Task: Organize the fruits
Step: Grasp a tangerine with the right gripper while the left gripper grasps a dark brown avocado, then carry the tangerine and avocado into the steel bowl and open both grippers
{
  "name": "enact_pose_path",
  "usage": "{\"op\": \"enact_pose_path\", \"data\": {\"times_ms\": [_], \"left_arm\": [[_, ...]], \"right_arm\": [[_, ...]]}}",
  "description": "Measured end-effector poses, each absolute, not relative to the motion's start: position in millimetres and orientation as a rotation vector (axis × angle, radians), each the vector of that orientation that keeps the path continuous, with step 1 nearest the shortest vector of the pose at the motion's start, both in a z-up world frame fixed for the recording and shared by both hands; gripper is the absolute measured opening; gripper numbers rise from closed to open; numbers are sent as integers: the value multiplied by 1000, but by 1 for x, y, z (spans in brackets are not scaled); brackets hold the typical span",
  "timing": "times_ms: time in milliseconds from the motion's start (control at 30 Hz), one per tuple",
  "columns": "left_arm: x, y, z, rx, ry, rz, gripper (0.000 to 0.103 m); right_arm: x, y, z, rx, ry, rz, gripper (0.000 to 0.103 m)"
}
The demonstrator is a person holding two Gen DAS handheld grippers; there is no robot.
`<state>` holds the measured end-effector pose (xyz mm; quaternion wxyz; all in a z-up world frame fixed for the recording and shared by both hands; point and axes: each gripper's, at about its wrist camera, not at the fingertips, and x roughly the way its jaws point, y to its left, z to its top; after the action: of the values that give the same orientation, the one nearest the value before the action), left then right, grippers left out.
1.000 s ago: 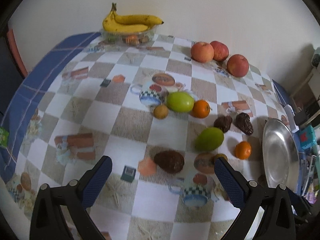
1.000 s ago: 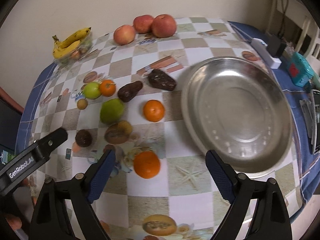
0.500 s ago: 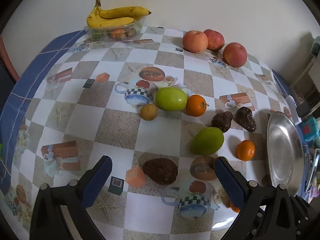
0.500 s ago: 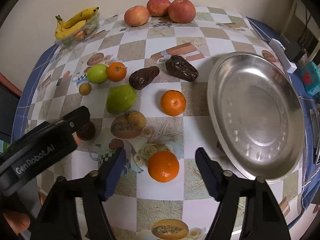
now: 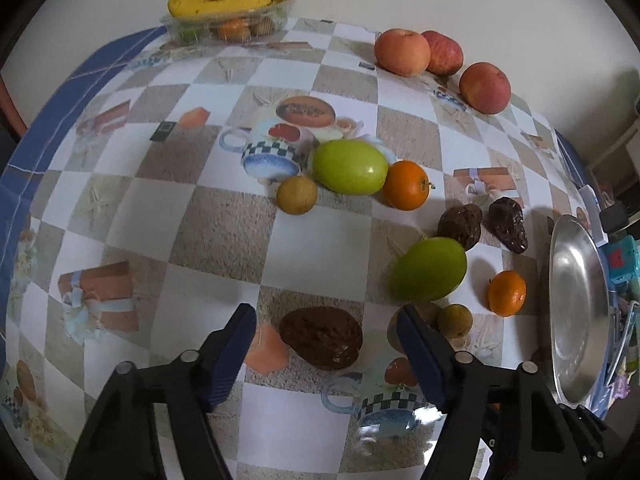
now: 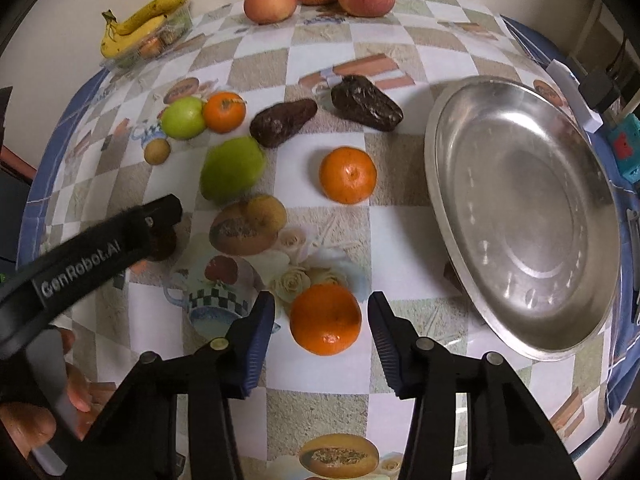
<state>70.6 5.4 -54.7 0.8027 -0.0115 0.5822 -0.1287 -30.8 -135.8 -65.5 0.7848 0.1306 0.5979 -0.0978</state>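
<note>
R gripper [image 6: 322,320] wide open, holds nothing; orange [image 6: 325,319] sits btwn its pads, lower centre. Round, firm, smooth skin, so prob rolls: grip across widest part. L gripper [image 5: 326,334] also open, straddling brown fruit [image 5: 321,337], lower centre; looks wrinkled, maybe softer.

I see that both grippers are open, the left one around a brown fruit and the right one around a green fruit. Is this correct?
Not fully. The right gripper is open around an orange fruit, not a green one, as the right wrist view shows. The rest stands: the left gripper is open around the brown fruit.
</note>
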Motion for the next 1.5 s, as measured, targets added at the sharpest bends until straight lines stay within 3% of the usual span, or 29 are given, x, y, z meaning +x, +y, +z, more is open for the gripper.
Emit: {"op": "enact_pose_path", "data": {"times_ms": [200, 567, 1067, 1500], "left_arm": [[72, 10, -61, -59, 1292, -268, 49], [72, 16, -62, -95, 1316, -281, 48], [82, -2, -9, -153, 1253, -363, 48], [123, -54, 7, -112, 1225, -394, 48]], "right_arm": [[-33, -134, -73, 274, 1320, -203, 49], [-36, -137, -75, 314, 1323, -203, 40], [-8, -155, 0, 353, 1126, -255, 39], [37, -208, 9, 445, 1040, -366, 39]]}}
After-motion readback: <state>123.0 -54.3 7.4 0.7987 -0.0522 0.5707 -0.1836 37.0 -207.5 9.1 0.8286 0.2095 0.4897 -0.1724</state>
